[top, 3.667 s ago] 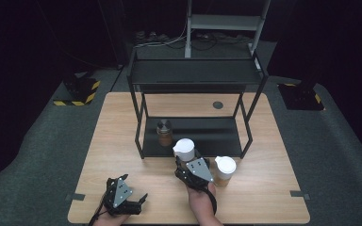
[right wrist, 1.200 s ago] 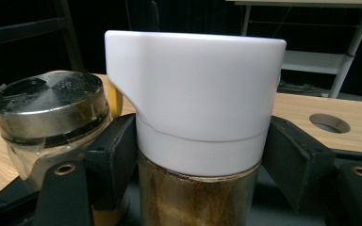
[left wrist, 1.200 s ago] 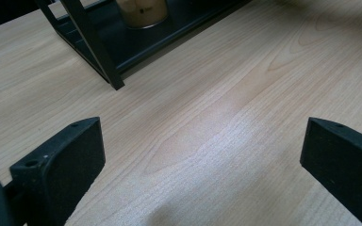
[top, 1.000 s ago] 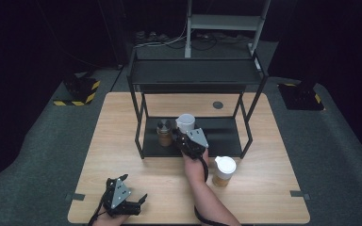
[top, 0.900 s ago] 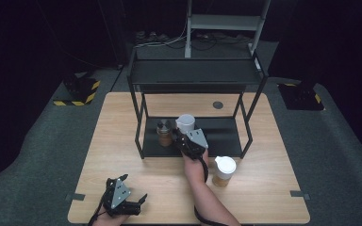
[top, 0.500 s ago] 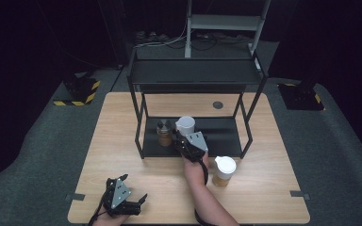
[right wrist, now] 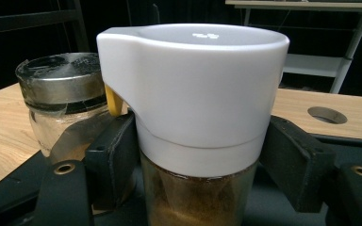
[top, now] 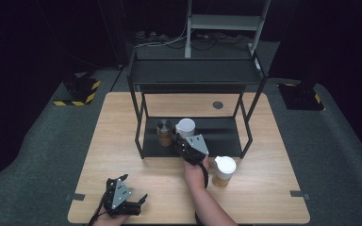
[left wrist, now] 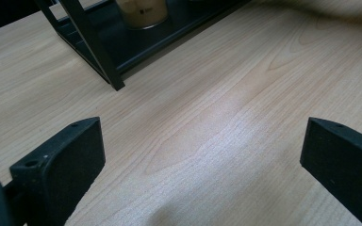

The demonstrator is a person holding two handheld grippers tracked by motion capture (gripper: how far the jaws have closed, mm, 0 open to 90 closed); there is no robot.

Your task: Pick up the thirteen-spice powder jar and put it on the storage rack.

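Two grippers in play, positions noted relative to the black rack point(top: 195, 77) on the desk point(top: 273, 197). Left gripper point(top: 122, 200) sits at the desk's near edge, well short of the rack and off toward its left front leg; its fingers point(left wrist: 66, 160) stand wide apart over bare wood, holding nothing. Second white-lidded jar point(top: 225, 170) stands on the desk just in front of the rack, near its right front leg. Right gripper point(top: 185, 140) reaches into the rack's lower shelf point(top: 221, 136), fingers point(right wrist: 111, 155) clamped on either side of the white-lidded jar point(right wrist: 193, 122) (brown contents below the lid). Metal-lidded jar point(right wrist: 61, 108) stands on the same shelf, just beside the held one.
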